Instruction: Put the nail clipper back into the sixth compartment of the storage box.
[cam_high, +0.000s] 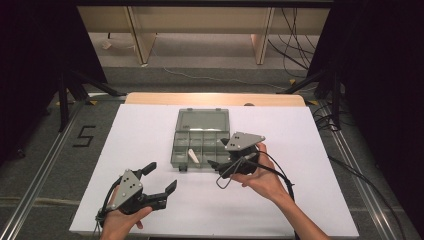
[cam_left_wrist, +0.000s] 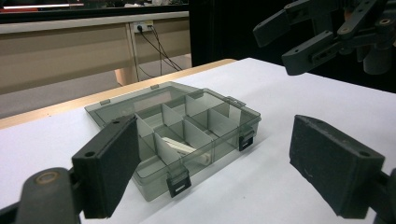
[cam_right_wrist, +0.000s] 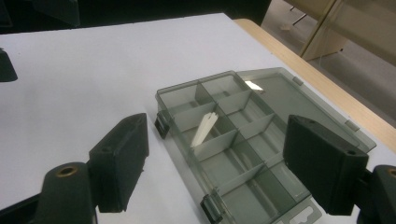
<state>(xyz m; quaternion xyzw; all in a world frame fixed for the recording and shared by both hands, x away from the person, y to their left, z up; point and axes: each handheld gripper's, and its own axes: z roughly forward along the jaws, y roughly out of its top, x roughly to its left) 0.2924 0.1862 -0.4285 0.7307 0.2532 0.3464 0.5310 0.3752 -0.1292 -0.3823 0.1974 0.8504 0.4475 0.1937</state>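
Organizer box (cam_high: 201, 138) lid open; white piece (cam_high: 193, 156), perhaps plastic, inside; both hand-held grippers wide open, empty.

One organiser box (cam_high: 202, 137), one white piece (cam_high: 193, 155).

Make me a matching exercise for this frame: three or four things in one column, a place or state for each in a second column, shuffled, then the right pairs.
Things
1. Translucent grey plastic compartment box
2. Small white tapered piece
3. Left gripper
4. Right gripper

Places or states
A. Lies in a compartment near the front latches
B. Jaws open and empty, just beside the box's front right corner
C. Lid folded flat open on the white table sheet
D. Jaws open and empty, nearer the person and apart from the box

Pairs: 1-C, 2-A, 3-D, 4-B
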